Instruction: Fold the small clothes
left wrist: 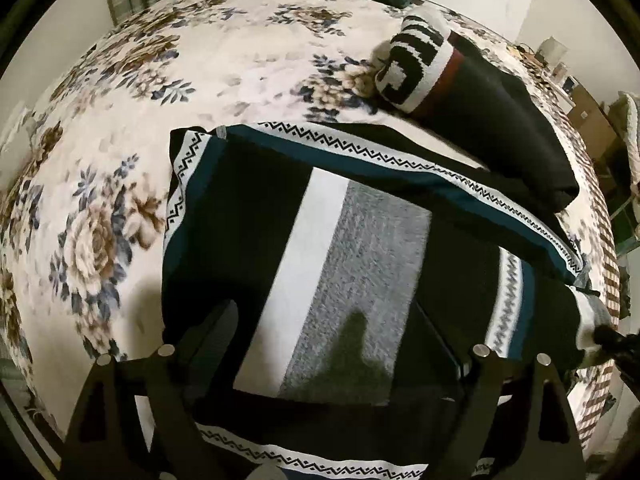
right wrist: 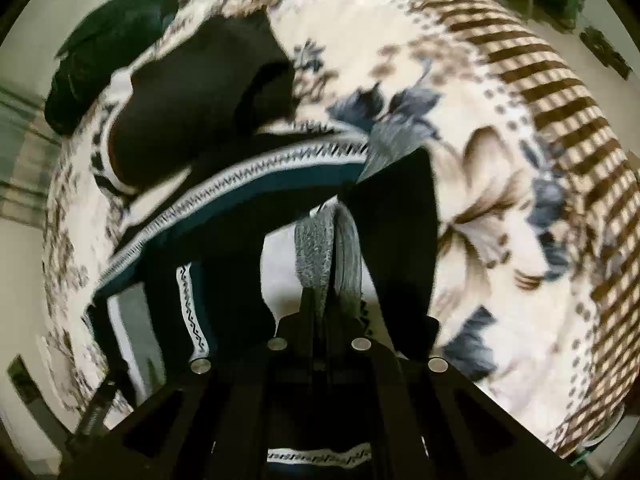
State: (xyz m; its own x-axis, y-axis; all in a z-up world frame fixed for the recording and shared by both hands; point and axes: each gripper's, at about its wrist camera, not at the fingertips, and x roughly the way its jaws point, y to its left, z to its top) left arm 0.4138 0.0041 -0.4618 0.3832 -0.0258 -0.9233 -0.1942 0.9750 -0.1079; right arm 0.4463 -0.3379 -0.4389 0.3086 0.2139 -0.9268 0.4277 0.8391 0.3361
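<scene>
Folding is only partly done: your right gripper (right wrist: 328,276) is clenched on the sweater's (left wrist: 352,240) grey edge, and your left gripper (left wrist: 320,360) hangs released above it.
Sweater lies mid-fold on the floral blanket (left wrist: 240,52); another dark garment (left wrist: 492,120) beyond looks unfolded.

No text, label or number can be read anywhere.

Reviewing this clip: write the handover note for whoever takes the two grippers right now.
Left gripper: jaws open, above the patterned sweater, holding nothing.
Right gripper: jaws shut on the sweater's grey cuff, sleeve lifted.
The sweater lies partly folded on the floral blanket; another dark garment lies behind it.
Left: lay this sleeve across, finish folding.
</scene>
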